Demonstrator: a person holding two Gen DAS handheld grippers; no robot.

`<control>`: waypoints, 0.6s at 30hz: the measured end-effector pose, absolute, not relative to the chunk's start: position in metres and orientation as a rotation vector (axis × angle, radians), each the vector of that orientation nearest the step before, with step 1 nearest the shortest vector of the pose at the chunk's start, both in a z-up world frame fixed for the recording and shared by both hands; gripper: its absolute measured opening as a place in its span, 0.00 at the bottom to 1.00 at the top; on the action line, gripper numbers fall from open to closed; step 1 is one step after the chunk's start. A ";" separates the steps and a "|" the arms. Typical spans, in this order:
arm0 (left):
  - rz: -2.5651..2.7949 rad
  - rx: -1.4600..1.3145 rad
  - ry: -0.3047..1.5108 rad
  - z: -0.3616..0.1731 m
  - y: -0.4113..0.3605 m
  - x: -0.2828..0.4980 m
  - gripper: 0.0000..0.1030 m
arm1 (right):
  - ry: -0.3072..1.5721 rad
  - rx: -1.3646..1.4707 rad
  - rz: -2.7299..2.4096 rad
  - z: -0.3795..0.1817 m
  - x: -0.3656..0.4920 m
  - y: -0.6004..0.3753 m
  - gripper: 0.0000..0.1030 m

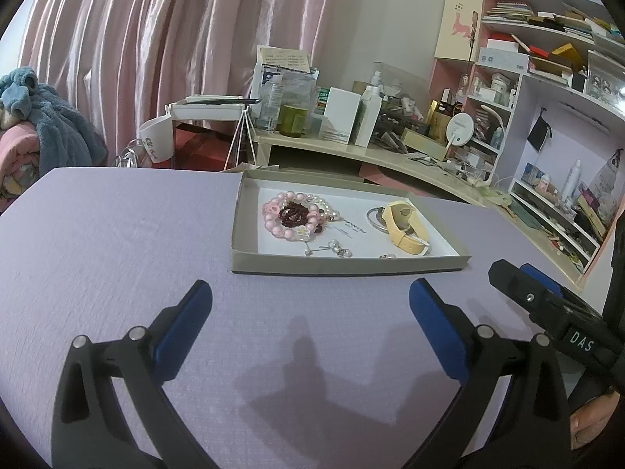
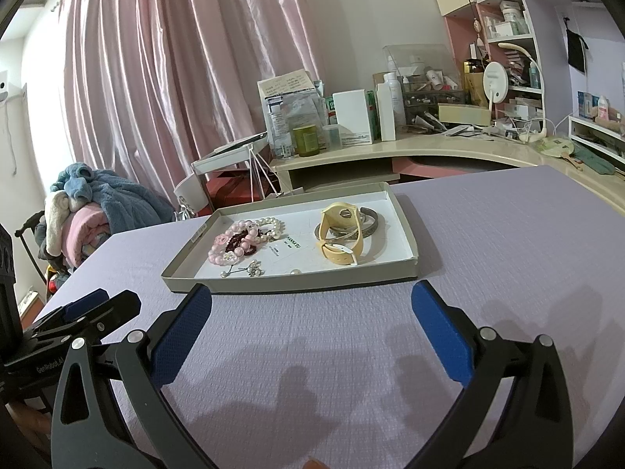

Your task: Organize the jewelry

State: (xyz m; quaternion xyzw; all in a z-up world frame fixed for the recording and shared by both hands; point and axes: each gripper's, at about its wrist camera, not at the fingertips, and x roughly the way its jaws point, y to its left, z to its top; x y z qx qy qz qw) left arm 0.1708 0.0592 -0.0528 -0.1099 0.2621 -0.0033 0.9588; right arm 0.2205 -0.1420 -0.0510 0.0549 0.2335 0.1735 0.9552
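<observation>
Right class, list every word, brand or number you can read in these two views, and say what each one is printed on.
"DAS": on the right gripper body, left wrist view; cut off by the frame edge.
"GenRobot.AI": on the left gripper body, right wrist view.
"HANNA SU": seemingly, on the white floor of the tray; small.
Too blurred to read: the paper sheet on the desk, the green box and the bottle labels.

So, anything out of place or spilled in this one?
Nothing spilled: all the jewelry sits inside the shallow box lid. It is jumbled, though: the pink bead bracelet tangles with a dark red one, and the yellow watch strap lies across the metal bangles. Both tongs are open, empty.
</observation>
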 end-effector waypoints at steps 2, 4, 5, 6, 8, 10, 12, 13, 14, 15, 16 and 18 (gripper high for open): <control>-0.005 -0.222 0.531 -0.053 0.060 0.170 0.98 | 0.474 0.112 0.353 -0.051 0.221 -0.142 0.99; -0.006 -0.224 0.530 -0.052 0.059 0.171 0.98 | 0.475 0.113 0.352 -0.051 0.221 -0.142 0.99; -0.004 -0.221 0.528 -0.053 0.059 0.170 0.98 | 0.475 0.113 0.352 -0.051 0.220 -0.142 0.99; -0.003 -0.220 0.529 -0.052 0.058 0.171 0.98 | 0.475 0.113 0.352 -0.051 0.221 -0.142 0.99; -0.008 -0.218 0.528 -0.052 0.059 0.171 0.98 | 0.474 0.113 0.352 -0.051 0.220 -0.142 0.99; -0.012 -0.218 0.530 -0.052 0.060 0.170 0.98 | 0.474 0.112 0.352 -0.051 0.221 -0.142 0.99; -0.008 -0.215 0.533 -0.051 0.059 0.171 0.98 | 0.474 0.113 0.352 -0.051 0.221 -0.142 0.99; -0.007 -0.215 0.534 -0.050 0.060 0.171 0.98 | 0.474 0.113 0.352 -0.051 0.221 -0.142 0.99; -0.007 -0.216 0.534 -0.049 0.061 0.171 0.98 | 0.474 0.113 0.352 -0.051 0.221 -0.143 0.99; -0.008 -0.217 0.534 -0.050 0.063 0.170 0.98 | 0.474 0.113 0.353 -0.051 0.221 -0.143 0.99; -0.008 -0.216 0.534 -0.049 0.061 0.171 0.98 | 0.474 0.114 0.352 -0.051 0.221 -0.142 0.99; -0.006 -0.216 0.536 -0.050 0.062 0.171 0.98 | 0.474 0.112 0.353 -0.051 0.221 -0.143 0.99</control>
